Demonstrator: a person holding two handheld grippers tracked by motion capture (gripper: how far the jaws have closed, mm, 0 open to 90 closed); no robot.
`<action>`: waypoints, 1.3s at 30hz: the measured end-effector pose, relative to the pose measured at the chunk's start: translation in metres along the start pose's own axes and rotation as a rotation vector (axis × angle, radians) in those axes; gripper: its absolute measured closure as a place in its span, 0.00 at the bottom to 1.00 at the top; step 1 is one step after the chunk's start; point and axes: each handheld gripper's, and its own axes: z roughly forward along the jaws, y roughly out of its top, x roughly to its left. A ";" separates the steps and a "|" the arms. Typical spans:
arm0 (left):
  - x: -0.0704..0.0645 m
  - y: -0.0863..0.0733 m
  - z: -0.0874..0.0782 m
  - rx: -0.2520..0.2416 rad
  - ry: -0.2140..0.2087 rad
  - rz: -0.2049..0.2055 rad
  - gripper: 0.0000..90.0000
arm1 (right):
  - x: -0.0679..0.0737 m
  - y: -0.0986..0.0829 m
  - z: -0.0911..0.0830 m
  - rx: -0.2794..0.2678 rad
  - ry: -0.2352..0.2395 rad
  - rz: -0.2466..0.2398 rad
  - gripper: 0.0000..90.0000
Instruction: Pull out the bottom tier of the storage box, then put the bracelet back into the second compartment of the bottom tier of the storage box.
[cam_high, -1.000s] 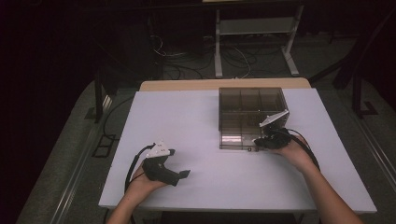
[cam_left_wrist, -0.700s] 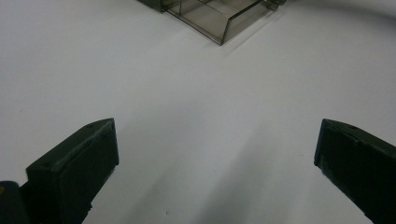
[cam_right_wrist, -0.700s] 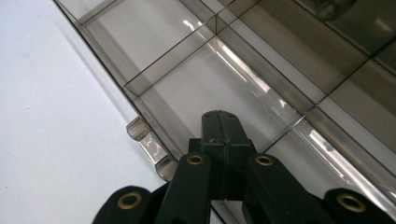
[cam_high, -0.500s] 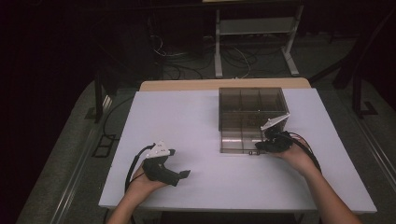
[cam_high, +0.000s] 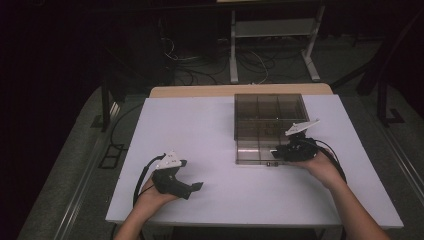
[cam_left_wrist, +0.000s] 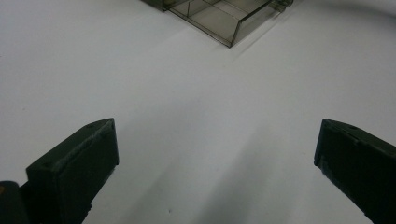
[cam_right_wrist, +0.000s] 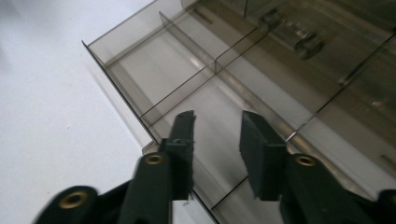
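Two black jaws of the left gripper (cam_left_wrist: 217, 168) rise from the bottom corners of the left gripper view, standing far apart with bare surface between them and nothing held. They hang over a white table (cam_left_wrist: 154, 88), which spreads smooth and unmarked across the frame, with a soft grey shadow running up between the jaws. At the top edge, well ahead of the jaws, a corner of a smoky transparent compartment box (cam_left_wrist: 224, 18) pokes into sight, its thin walls and inner dividers visible and one corner pointing back toward the gripper. The box rests on the table.
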 end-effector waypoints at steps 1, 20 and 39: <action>0.000 0.000 0.000 0.001 0.001 0.001 0.00 | 0.000 0.000 -0.001 -0.005 0.003 -0.003 0.70; 0.002 0.000 0.000 -0.001 0.002 -0.003 0.00 | 0.009 -0.009 -0.018 -0.131 -0.086 0.017 0.36; -0.002 0.003 0.003 0.002 -0.001 0.005 0.00 | 0.010 -0.035 -0.038 -0.180 -0.086 0.031 0.34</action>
